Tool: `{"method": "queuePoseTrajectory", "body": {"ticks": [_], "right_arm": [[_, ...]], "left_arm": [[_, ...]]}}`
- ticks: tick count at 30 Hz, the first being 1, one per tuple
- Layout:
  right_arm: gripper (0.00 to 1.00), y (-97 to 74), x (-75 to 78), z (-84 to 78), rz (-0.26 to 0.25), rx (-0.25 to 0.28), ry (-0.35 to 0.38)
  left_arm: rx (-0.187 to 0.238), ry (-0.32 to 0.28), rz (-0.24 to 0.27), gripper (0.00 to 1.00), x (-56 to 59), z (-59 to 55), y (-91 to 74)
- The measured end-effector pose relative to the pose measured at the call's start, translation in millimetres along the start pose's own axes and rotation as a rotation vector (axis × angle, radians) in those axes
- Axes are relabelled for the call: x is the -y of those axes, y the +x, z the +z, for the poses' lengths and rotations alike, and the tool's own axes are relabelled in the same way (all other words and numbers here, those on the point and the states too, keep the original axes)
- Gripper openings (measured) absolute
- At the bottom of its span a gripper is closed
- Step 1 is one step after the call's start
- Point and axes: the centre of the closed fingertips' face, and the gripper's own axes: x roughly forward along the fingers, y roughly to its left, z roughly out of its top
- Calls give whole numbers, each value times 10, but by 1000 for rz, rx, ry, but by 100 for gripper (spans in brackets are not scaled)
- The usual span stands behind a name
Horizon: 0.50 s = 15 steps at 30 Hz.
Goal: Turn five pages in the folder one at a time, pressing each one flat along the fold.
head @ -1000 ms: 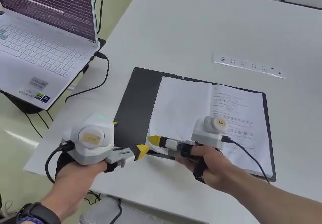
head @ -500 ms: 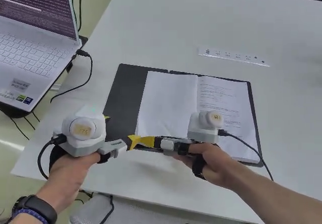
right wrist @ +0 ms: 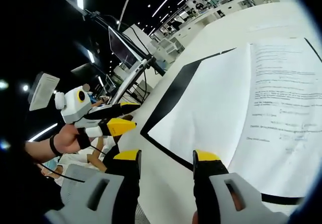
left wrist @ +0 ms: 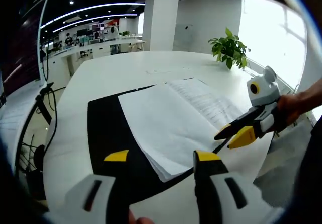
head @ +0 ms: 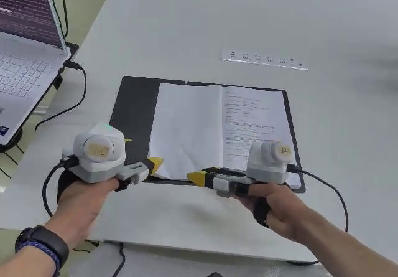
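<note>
Laptop [head: 18, 53] sat far left, past the edge of the white table [head: 186, 22]. We had the left gripper [head: 152, 164] at the near left edge of the folder [head: 132, 124], fingers apart, gripping nothing. The folder lay open and flat mid-table: black inner cover on the left, then a blank page [head: 186, 131]. The right gripper [head: 197, 178] sat at the near edge below that page, pointing at the left gripper, tips close but not touching, fingers spread and empty. Right of the fold was a printed page [head: 255, 127]. Power strip [head: 264, 59] lay beyond the folder.
</note>
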Motion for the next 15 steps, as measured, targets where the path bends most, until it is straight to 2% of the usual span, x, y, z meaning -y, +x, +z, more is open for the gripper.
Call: {"method": "queuePoseTrajectory", "body": {"ticks": [5,8,12,15], "right_arm": [[38,-159,120,-7,-38,44,34],[37,-227,201,-40,-59,55,55],[37,-303,228,-38,-65,75,64],[38,-330,247,-41,-69,77,64]], "left_arm": [[-16,23,-7,39,65,-36,87],[-39,27,-16,36,87,-122,148],[-70,30,-26,31,97,-244,206],[-102,22,-21,26,57,-351,241]]}}
